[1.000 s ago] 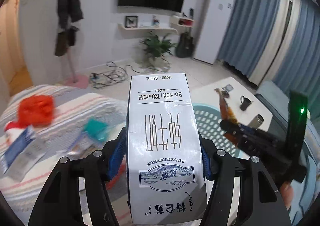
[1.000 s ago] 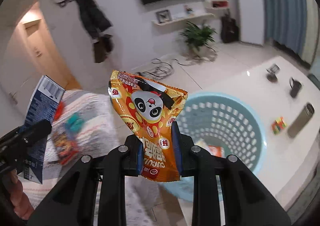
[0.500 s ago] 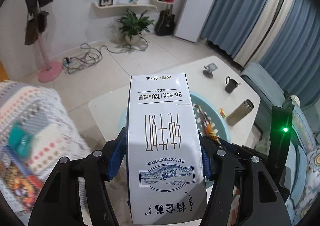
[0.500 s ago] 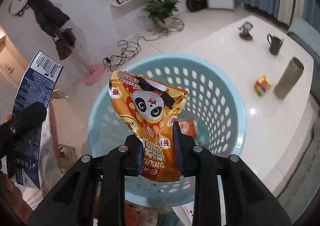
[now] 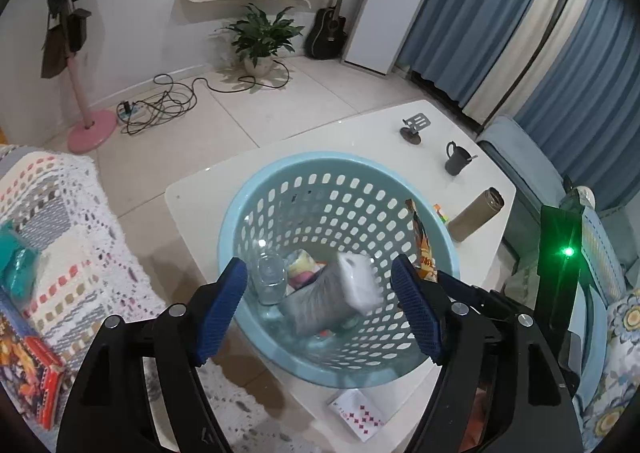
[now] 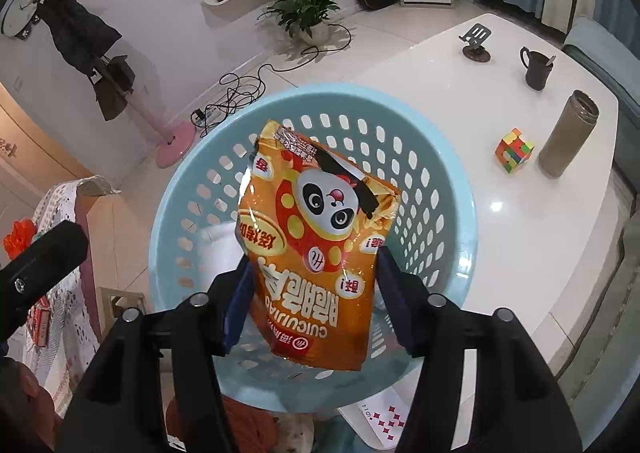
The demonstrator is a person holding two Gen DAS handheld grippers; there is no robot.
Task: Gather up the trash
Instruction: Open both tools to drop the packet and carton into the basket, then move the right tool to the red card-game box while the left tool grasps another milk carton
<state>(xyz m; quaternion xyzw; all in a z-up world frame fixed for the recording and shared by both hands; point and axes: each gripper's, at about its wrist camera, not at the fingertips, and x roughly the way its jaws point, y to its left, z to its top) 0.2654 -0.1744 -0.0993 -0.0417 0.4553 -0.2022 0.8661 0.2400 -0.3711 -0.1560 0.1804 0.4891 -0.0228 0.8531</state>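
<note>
A light blue perforated basket (image 5: pixel 240 221) stands on a white table (image 5: pixel 360 133); it also shows in the right wrist view (image 6: pixel 448 169). My left gripper (image 5: pixel 320 309) is open above the basket. The white milk carton (image 5: pixel 332 297) lies blurred inside the basket, beside a clear bottle (image 5: pixel 272 279). My right gripper (image 6: pixel 312 297) is open over the basket, jaws spread apart. The orange panda snack bag (image 6: pixel 316 241) sits between them, tilted and loose, over the basket. The bag's edge also shows in the left wrist view (image 5: pixel 422 241).
On the table are a grey thermos (image 6: pixel 568 133), a colour cube (image 6: pixel 514 149), a dark mug (image 6: pixel 536 69), a phone stand (image 6: pixel 476 43) and a card (image 5: pixel 356 411). A knitted blanket (image 5: pixel 60 237) with more trash lies at the left.
Both grippers moved over the basket and opened. The milk carton left the left gripper and dropped into the basket. The snack bag has come loose and tilted between the right jaws.
</note>
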